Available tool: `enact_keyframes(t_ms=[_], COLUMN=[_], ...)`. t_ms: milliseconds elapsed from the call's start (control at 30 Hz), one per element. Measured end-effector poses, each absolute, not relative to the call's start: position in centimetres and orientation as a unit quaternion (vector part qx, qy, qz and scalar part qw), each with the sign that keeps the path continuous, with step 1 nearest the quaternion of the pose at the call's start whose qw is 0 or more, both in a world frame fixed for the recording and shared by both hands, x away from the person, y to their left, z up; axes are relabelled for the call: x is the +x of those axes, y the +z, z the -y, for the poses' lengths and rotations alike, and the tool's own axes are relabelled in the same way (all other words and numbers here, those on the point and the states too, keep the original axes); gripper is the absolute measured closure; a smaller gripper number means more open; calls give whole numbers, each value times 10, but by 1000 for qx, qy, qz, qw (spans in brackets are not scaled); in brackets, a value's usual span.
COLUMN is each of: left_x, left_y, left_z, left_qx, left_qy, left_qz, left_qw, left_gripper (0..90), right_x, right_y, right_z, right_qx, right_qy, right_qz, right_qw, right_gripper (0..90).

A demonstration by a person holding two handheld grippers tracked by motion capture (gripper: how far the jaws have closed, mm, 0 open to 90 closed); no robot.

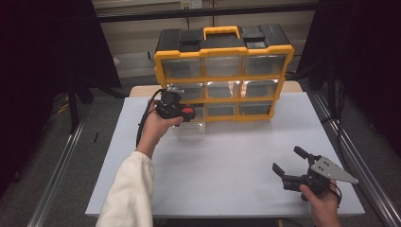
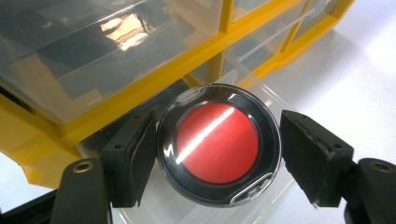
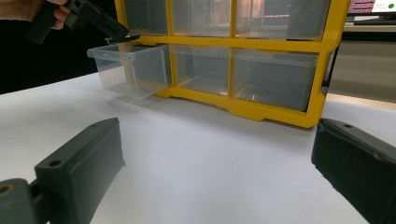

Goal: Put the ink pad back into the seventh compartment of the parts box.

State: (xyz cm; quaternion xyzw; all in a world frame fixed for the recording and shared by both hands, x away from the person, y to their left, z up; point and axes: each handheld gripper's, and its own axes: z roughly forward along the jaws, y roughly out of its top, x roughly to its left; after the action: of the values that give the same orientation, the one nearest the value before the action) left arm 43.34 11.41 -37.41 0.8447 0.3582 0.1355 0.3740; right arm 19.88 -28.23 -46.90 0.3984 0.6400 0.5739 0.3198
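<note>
A round black disc with a red centre [image 2: 217,151] sits between the jaws of my left gripper [image 2: 218,135]. Both pads press on its rim, so the gripper is shut on it. In the high view the left gripper [image 1: 182,111] holds the disc [image 1: 188,111] just above a clear drawer [image 1: 191,127] pulled out of the bottom-left slot of a yellow and black organizer [image 1: 222,49]. The right gripper view has that drawer [image 3: 133,70] under the left gripper's jaws [image 3: 109,29]. My right gripper [image 1: 287,159] rests low at the table's front right, open and with nothing between its jaws [image 3: 217,135].
The organizer [image 3: 261,109] stands upright at the back of the white table [image 1: 227,161], its other clear drawers pushed in. Dark curtains hang on both sides, and metal rails run along the floor by the table.
</note>
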Motion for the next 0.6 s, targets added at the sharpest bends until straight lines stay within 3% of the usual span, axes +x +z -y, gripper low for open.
enact_keyframes(t_ms=[600], left_x=[435], left_y=[-383], left_z=[-114], left_qx=[841], left_qy=[133], left_qz=[-370], left_qw=[372], left_gripper=[293], right_x=[199], right_y=[-469], right_z=[283], right_qx=[399], right_qy=[573], right_qz=[-640], right_qw=[320], right_gripper=[17])
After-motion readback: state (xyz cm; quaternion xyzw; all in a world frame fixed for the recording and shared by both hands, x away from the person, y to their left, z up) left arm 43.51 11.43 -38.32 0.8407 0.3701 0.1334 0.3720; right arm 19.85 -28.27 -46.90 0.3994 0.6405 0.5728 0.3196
